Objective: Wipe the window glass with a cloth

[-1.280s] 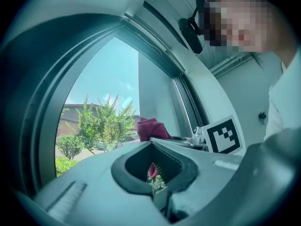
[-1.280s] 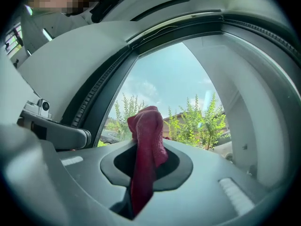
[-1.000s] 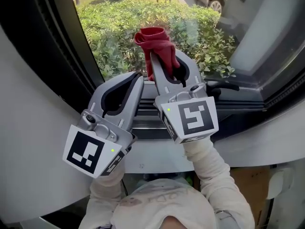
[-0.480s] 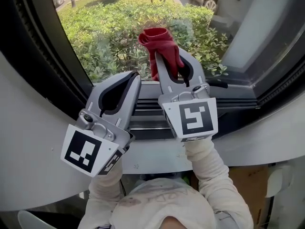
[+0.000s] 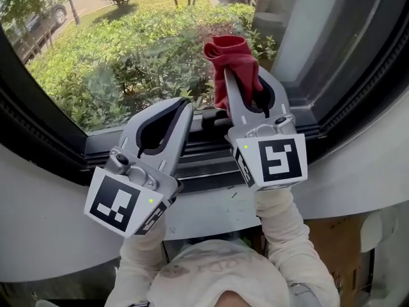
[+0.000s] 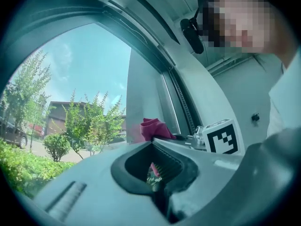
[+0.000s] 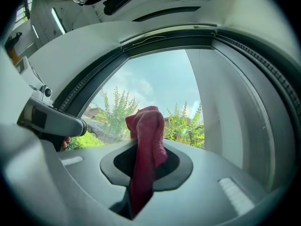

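A crumpled red cloth sticks up out of my right gripper, which is shut on it. The cloth is in front of the lower part of the window glass; contact with the pane cannot be told. In the right gripper view the red cloth rises from the right gripper and trails down between its jaws. My left gripper is shut and empty, beside the right one and just above the sill. From the left gripper the red cloth shows ahead to the right.
A dark window frame with sliding tracks runs under both grippers. Beside the pane on the right stands a pale upright panel. Green shrubs lie outside. A grey handle-like bar juts in at the left of the right gripper view.
My right gripper with the red cloth has shifted right along the glass. The view has tilted up, showing more pane. The left gripper has hardly moved.
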`<action>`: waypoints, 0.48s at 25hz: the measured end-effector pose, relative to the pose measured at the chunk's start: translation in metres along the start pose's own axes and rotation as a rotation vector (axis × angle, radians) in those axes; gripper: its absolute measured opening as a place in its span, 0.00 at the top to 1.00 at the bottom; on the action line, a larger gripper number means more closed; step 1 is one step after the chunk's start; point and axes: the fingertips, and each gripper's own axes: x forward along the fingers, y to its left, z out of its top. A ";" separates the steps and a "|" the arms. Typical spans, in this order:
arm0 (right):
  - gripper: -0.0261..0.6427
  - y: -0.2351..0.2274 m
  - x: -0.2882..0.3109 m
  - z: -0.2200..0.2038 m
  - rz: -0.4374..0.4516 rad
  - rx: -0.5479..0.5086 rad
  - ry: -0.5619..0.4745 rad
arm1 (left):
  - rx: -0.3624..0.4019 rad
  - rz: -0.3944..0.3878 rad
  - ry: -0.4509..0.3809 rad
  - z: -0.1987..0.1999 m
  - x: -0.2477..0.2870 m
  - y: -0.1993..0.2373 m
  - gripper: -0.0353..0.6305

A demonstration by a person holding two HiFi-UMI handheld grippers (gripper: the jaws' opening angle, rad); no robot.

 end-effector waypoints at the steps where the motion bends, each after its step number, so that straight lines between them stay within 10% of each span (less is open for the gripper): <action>1: 0.85 -0.010 -0.004 -0.003 -0.011 -0.002 0.001 | 0.000 -0.009 -0.002 -0.001 0.007 -0.005 0.80; 12: 0.85 -0.116 -0.044 -0.017 -0.124 -0.012 0.010 | 0.006 -0.076 0.006 -0.004 0.077 -0.056 0.80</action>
